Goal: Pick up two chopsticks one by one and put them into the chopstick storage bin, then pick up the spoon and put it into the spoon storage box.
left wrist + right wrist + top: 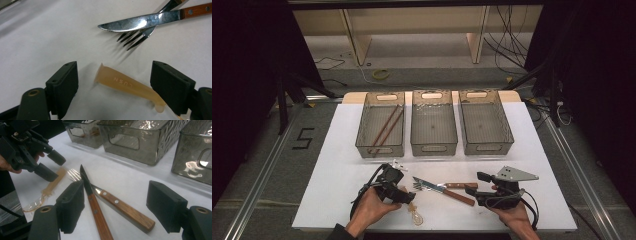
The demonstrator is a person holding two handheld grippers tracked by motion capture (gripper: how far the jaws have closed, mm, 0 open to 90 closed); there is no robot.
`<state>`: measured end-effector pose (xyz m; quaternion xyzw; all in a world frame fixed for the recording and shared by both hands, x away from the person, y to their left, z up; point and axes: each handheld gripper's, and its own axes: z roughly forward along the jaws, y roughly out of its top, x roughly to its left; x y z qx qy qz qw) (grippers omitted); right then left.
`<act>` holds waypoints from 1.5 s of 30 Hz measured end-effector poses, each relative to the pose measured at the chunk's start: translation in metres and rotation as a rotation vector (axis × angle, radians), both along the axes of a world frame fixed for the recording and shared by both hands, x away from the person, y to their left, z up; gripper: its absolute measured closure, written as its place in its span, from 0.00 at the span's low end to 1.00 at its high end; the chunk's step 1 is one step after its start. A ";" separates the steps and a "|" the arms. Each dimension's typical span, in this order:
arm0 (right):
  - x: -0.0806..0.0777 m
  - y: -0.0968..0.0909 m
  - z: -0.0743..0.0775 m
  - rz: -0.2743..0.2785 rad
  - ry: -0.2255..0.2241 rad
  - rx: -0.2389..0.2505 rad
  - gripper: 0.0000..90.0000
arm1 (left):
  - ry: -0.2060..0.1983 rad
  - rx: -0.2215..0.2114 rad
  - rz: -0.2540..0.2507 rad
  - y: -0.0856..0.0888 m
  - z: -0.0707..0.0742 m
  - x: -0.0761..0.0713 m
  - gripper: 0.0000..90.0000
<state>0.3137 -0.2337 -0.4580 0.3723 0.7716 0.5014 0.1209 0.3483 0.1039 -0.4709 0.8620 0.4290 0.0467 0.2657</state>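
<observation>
Bins: left bin (380, 125) holds chopsticks (385, 127) | left tool (113, 87) spread around spoon (127, 86) | right tool (120, 207) spread

This is looking like a lab or recording studio rather than a home; a flat white rectangular board (337, 200) is serving as the tabletop, sitting on grey carpeted flooring (257, 165); silver aluminium rails (259, 180) are running along both sides of it; black curtains (242, 75) are hanging at left and right, closing the space in; loose black cables (507, 35) are trailing across the floor at the back, beside pale wooden shelf uprights (354, 40); a black numeral five (303, 138) is marking the floor; three identical smoky translucent plastic bins (433, 127) are standing in a tidy row, like a staged test set-up.
</observation>
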 end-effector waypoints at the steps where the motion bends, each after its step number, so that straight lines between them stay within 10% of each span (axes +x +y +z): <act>1: 0.000 0.000 0.000 -0.001 0.001 0.001 0.35 | 0.004 0.003 -0.002 -0.001 -0.001 0.000 0.24; 36: -0.004 0.004 0.003 0.006 -0.011 -0.018 0.35 | 0.031 0.082 -0.073 -0.006 -0.005 -0.010 0.35; 45: -0.004 0.005 0.003 0.004 -0.009 -0.019 0.35 | -0.020 0.145 -0.094 -0.005 -0.004 -0.011 0.55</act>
